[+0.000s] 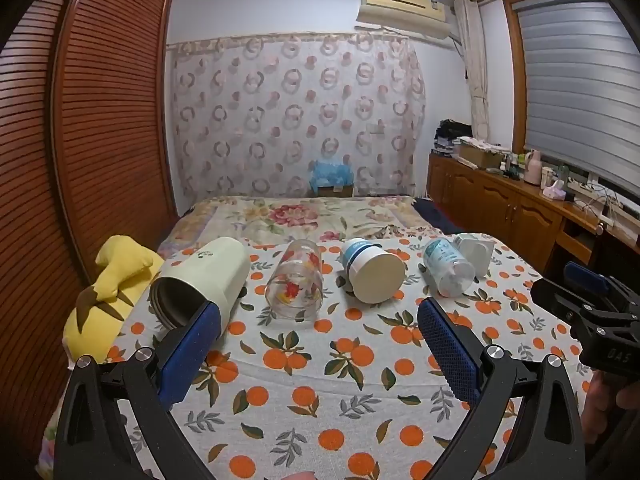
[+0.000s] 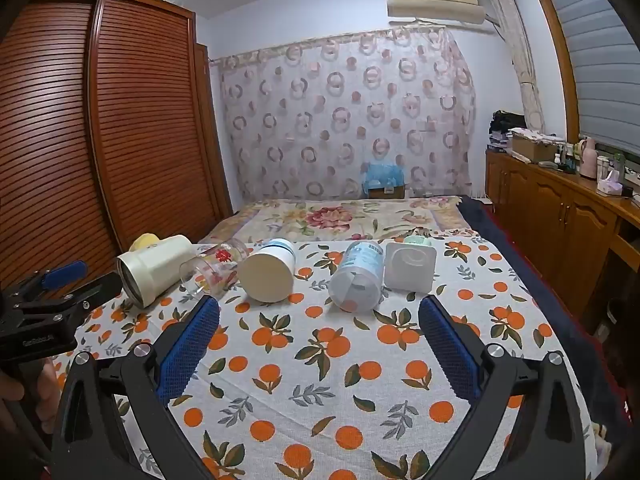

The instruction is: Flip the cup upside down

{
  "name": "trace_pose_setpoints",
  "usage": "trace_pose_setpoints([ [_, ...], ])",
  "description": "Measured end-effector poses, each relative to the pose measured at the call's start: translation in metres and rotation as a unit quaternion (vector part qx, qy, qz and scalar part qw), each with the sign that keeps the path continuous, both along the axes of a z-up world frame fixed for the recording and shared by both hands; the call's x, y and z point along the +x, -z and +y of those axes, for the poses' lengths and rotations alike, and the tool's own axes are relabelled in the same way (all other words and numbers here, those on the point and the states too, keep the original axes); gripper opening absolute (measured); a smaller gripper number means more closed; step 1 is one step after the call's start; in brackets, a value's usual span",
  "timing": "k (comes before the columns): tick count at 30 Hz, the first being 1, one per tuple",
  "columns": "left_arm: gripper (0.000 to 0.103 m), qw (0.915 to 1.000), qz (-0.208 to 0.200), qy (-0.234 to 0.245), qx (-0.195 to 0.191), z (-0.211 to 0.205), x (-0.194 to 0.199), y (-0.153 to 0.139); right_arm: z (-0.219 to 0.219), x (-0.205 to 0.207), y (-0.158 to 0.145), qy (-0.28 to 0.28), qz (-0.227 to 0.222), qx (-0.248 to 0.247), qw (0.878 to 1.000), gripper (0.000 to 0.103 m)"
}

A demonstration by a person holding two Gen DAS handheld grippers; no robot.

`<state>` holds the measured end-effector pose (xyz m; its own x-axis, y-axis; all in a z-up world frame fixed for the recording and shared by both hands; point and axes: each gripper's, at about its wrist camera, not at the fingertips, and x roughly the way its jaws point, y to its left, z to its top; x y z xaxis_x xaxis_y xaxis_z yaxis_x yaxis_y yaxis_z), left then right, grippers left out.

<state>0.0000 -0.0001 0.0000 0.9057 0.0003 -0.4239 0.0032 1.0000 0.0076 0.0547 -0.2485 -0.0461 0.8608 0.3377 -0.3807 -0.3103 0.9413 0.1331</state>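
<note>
Cups lie in a row on their sides across the orange-print cloth (image 1: 304,364): a pale green tumbler (image 1: 204,276) at the left with its dark mouth toward the camera, a clear glass with red flowers (image 1: 294,282) beside it, then a white cup with a blue band (image 1: 370,270), a clear plastic bottle with a blue label (image 1: 448,266), and a white square-based container (image 1: 476,250) just behind that bottle (5 items in all, none upright). The left gripper (image 1: 320,344) hangs low over the cloth with its blue pads spread wide and nothing between them, its left pad overlapping the tumbler's rim in view. The right gripper (image 2: 320,344) is likewise spread and empty, near the bottle. A yellow plush toy (image 1: 116,280) rests left of the tumbler.
</note>
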Motion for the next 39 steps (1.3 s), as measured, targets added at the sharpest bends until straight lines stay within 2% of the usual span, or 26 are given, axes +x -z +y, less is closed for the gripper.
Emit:
trace_pose_setpoints([
  [39, 0.095, 1.0, -0.004, 0.0, 0.0, 0.0, -0.0003, -0.0002, -0.0013, -0.0012, -0.0013, 0.0, -0.005, 0.0, 1.0, 0.101],
])
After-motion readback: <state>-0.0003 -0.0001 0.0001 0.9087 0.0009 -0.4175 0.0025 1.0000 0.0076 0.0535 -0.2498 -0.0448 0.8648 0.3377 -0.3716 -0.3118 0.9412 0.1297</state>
